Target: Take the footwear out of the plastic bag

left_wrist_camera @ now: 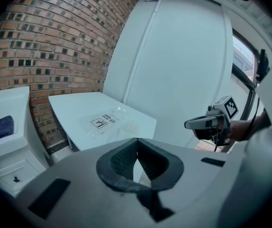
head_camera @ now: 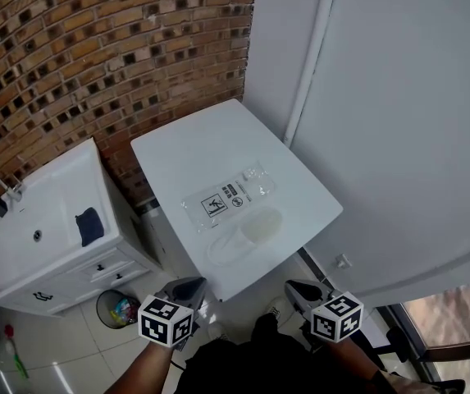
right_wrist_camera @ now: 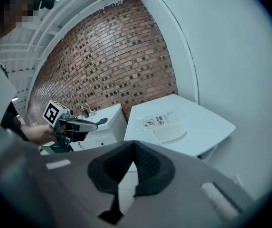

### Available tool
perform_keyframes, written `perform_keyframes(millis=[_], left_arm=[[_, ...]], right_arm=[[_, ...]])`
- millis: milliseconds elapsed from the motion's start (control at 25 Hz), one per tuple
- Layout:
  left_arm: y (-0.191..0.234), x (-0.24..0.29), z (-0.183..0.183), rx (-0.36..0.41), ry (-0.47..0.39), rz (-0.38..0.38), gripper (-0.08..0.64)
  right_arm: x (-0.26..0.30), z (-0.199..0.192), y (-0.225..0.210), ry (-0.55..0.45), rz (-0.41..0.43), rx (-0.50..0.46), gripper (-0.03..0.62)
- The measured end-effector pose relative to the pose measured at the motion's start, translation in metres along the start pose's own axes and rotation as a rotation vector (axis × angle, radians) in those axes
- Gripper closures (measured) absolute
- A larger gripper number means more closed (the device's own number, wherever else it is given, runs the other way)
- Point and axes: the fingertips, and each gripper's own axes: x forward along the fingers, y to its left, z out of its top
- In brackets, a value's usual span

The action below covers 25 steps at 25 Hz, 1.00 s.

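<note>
A clear plastic bag (head_camera: 228, 194) with a black printed label lies flat on the white table (head_camera: 185, 150). A white slipper (head_camera: 247, 231) rests against the bag's near edge; I cannot tell whether any of it is inside the bag. Both show again in the right gripper view, bag (right_wrist_camera: 158, 119) and slipper (right_wrist_camera: 170, 133). The left gripper view shows only the bag (left_wrist_camera: 105, 121). My left gripper (head_camera: 192, 285) and right gripper (head_camera: 297, 288) hang below the table's near edge, well short of the bag. Both are shut and hold nothing, with the pads (left_wrist_camera: 147, 161) together.
A white sink cabinet (head_camera: 21, 257) stands left of the table, with a dark blue cloth (head_camera: 91, 226) on top and a faucet (head_camera: 3, 189). A small waste bin (head_camera: 118, 309) sits on the tiled floor. Brick wall behind, white wall to the right.
</note>
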Motion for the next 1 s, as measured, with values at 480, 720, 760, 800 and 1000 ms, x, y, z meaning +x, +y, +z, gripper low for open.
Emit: perform_keyframes(millis=[480,720,760,800,1000], left_arm=[[0.002,-0.0007,-0.0033,0.001,0.008,0.003,0.552],[0.0017,-0.0006,-0.0008,-0.002,-0.001,0.005,0.552],[0.0016,-0.0004,-0.0005,-0.003,-0.003,0.006,0.552],[0.0018,-0.0004,0.0,-0.002,-0.005,0.007,0.552],[0.0046,-0.0029,0.0011,-0.007,-0.012,0.014,0.554]], right_arm=[[0.0016,-0.0067,0.0023,-0.008,-0.001,0.031,0.592],[0.0016,-0.0037,0.0018,-0.009,0.001,0.024,0.592],[0.0018,-0.0035,0.0015,-0.01,0.001,0.024,0.592],[0.0023,-0.0033,0.0015,-0.011,0.001,0.024,0.592],[0.0039,-0.0027,0.003,-0.006,0.002,0.018,0.592]])
